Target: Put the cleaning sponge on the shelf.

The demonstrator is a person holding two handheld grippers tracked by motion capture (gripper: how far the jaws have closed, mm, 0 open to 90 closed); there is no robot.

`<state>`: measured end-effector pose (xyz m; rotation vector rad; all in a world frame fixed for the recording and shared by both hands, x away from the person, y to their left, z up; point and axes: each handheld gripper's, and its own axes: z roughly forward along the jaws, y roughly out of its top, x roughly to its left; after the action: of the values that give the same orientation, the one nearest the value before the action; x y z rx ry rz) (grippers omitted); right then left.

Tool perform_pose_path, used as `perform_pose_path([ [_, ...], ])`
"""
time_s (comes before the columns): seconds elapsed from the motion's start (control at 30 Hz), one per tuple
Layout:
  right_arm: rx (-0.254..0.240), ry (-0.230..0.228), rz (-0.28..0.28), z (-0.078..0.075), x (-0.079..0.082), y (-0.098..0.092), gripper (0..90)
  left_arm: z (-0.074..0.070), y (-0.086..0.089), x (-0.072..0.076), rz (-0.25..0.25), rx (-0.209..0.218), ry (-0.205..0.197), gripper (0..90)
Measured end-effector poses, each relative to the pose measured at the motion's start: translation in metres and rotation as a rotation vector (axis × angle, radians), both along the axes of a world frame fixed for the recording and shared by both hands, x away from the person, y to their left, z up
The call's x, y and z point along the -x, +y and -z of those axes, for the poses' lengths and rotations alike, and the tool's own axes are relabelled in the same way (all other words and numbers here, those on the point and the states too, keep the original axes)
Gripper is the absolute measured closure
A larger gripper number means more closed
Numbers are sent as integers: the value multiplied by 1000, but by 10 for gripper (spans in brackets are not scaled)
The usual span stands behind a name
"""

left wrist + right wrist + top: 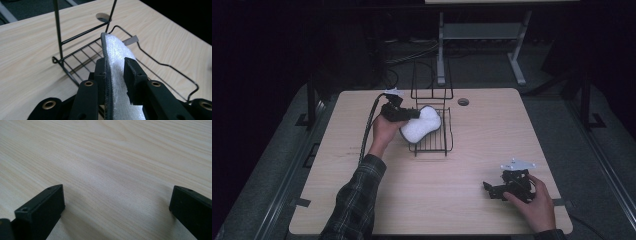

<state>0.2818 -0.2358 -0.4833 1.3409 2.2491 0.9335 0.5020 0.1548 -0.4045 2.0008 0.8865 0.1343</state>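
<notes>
Holding the white sponge pad (422, 125) on edge in your left tool (412, 115), you have it over the left part of the black wire rack (439, 145), far and left of centre on the counter (482, 150). In the left gripper view the pad (117, 65) stands between the two jaws, both pressing its faces, with the rack's (82, 53) upright frame just beyond it. Your right tool (488, 189) rests on the near right of the counter, well apart from the rack, jaws spread wide and grasping nothing.
</notes>
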Motion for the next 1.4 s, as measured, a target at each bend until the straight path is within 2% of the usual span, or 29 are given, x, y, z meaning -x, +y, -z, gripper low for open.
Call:
perform_pose_path([
  [0.3,0,0,0,0,0,0,0,6,1,-1,-19,-21,2,688],
  [0.53,0,1,1,0,0,0,0,8,10,3,-31,-6,-3,677],
  [0.67,0,0,0,0,0,0,0,7,16,7,-25,-6,3,728],
  [0.77,0,0,0,0,0,0,0,3,22,11,-17,4,-4,800],
  [0.93,0,0,0,0,0,0,0,0,30,19,-2,-3,-15,888],
  [1.03,0,0,1,0,0,0,0,-1,34,24,-1,-31,-20,895],
  [1.4,0,0,0,0,0,0,0,13,49,31,-32,-50,3,897],
])
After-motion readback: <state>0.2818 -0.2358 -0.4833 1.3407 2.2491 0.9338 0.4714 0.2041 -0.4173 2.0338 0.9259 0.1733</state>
